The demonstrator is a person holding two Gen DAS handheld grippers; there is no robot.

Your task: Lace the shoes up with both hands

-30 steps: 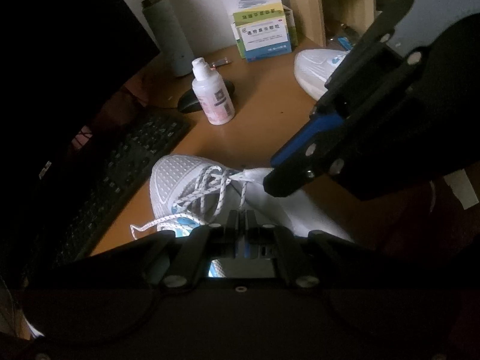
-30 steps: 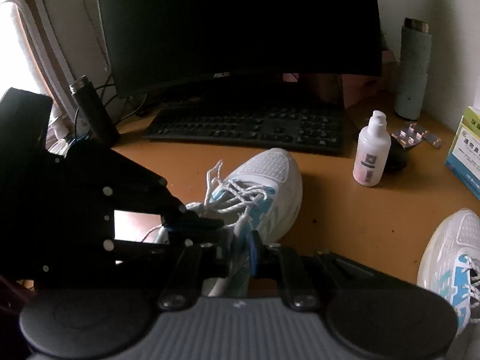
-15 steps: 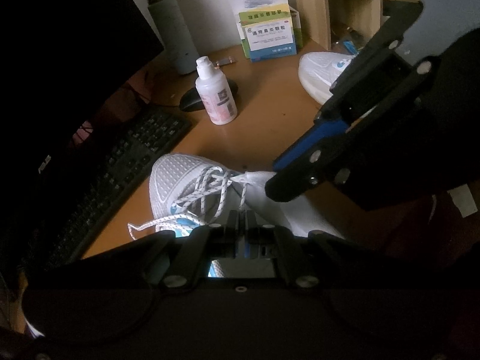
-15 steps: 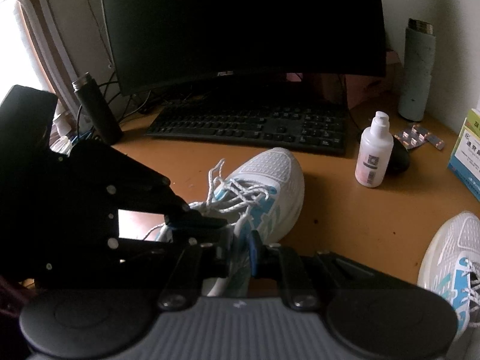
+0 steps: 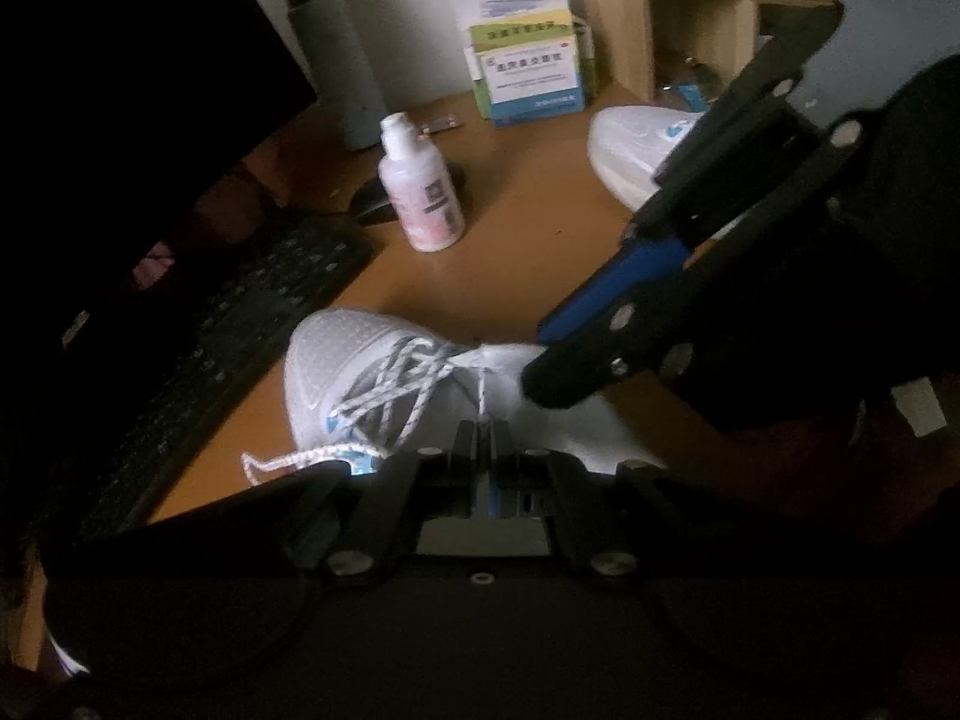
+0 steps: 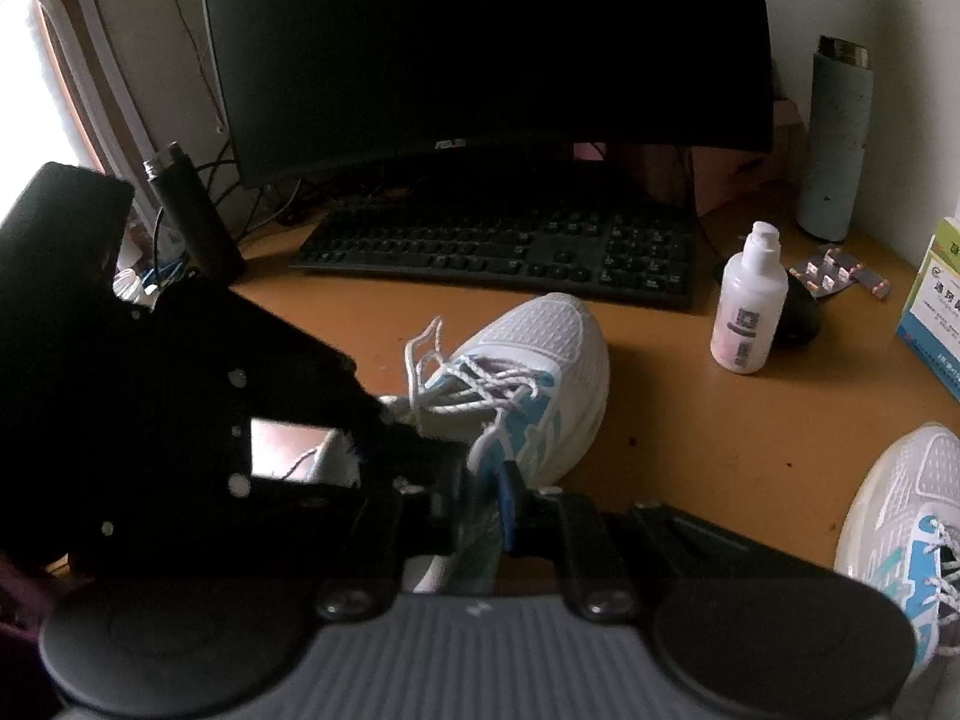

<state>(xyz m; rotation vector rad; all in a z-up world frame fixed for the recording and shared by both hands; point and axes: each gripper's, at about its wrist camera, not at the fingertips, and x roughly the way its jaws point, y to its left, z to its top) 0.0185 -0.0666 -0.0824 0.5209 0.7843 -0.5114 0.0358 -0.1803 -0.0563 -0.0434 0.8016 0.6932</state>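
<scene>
I am watching from both wrist cameras, taking the white-and-blue sneaker in the middle of the orange desk as my landmark. Far left of the sneaker, a dark bottle is standing by a bunch of cables. My left gripper is sitting just left of the sneaker's collar, its fingers clenched fully together on a strand of the white speckled lace that is running taut up to the top eyelets. A loose loop of that lace is lying on the desk off the sneaker's left side. Behind the sneaker a black keyboard is lying under a dark curved monitor. My right gripper is resting right at the sneaker's opening; its fingers are nearly together and, in the left wrist view, are gripping the white tongue or collar edge, though I cannot tell which. Right of the sneaker, a small white bottle is standing upright, touching or just in front of a black mouse. Beyond that, blister packs are lying near a tall grey flask. At the far right, stacked medicine boxes are standing against the wall, and the second sneaker is sitting well apart from the first.
</scene>
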